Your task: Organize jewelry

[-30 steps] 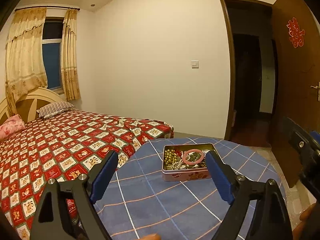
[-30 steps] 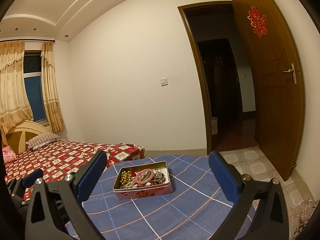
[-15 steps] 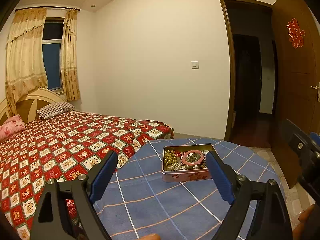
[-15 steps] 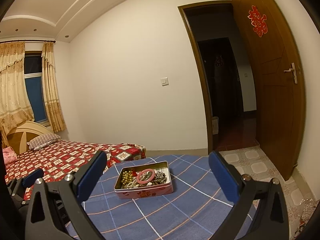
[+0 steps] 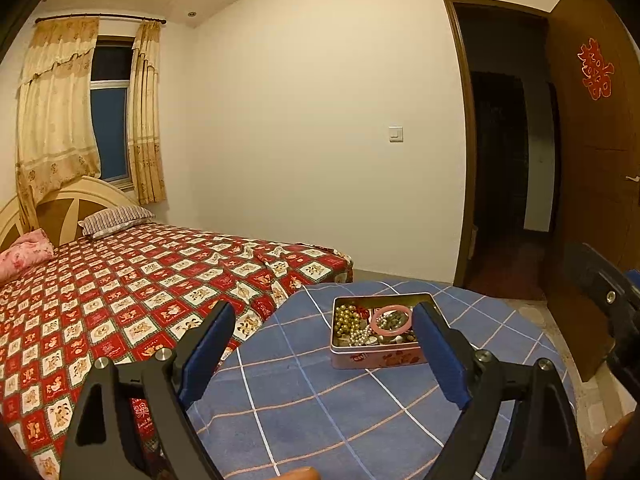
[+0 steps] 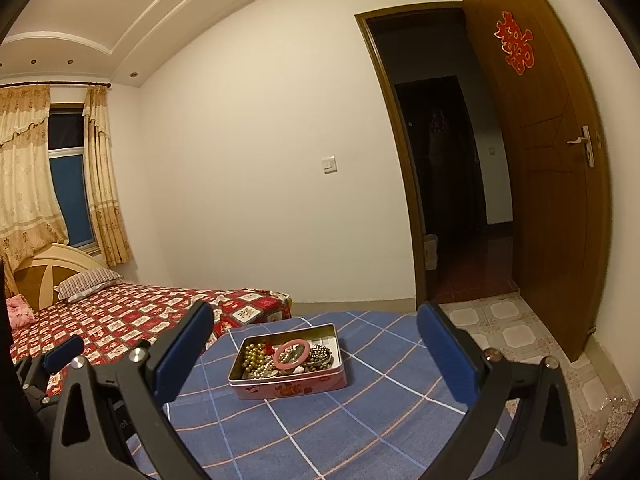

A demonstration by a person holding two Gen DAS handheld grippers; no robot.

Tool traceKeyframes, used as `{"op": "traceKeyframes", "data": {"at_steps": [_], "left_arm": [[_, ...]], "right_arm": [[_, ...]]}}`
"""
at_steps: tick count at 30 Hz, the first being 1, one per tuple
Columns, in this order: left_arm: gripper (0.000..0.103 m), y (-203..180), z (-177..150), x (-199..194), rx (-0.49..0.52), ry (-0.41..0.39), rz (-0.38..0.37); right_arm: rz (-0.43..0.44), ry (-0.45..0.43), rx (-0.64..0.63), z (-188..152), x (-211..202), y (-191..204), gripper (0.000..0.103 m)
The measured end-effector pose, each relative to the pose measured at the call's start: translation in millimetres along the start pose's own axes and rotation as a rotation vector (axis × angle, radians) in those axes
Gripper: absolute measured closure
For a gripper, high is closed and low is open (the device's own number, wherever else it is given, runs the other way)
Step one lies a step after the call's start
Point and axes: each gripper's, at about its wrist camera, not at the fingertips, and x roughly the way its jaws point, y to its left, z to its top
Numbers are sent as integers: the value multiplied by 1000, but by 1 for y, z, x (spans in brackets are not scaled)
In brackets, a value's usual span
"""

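An open pink tin box [image 5: 376, 356] [image 6: 292, 386] sits on a round table with a blue checked cloth [image 5: 320, 408] [image 6: 360, 412]. It holds a pink bangle [image 5: 391, 320] [image 6: 292, 354], gold beads [image 5: 347, 317] [image 6: 254, 356], white pearls and dark beads. My left gripper [image 5: 324, 344] is open and empty, above the table short of the tin. My right gripper [image 6: 316, 344] is open and empty, also short of the tin. The left gripper's blue tip shows in the right wrist view [image 6: 62, 354].
A bed with a red patterned cover [image 5: 120, 292] [image 6: 140, 316] stands left of the table. An open wooden door [image 6: 548, 184] and a dark doorway [image 5: 504, 184] are at the right. Tiled floor [image 6: 508, 332] lies beyond the table.
Both grippers have shifted slightly; the tin sits a little lower and nearer in both views. Both stay open and empty.
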Motion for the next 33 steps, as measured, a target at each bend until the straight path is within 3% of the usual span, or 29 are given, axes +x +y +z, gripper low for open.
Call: {"op": "traceKeyframes", "data": {"at_steps": [13, 26, 33], "left_arm": [[13, -6, -2, 5, 61, -23, 63], [13, 6, 0, 9, -31, 24, 2], [13, 5, -3, 12, -26, 40, 14]], "right_arm": [[-5, 11, 4, 0, 2, -1, 0], [3, 17, 10, 1, 2, -2, 0], [-7, 38, 6, -2, 7, -2, 0]]}}
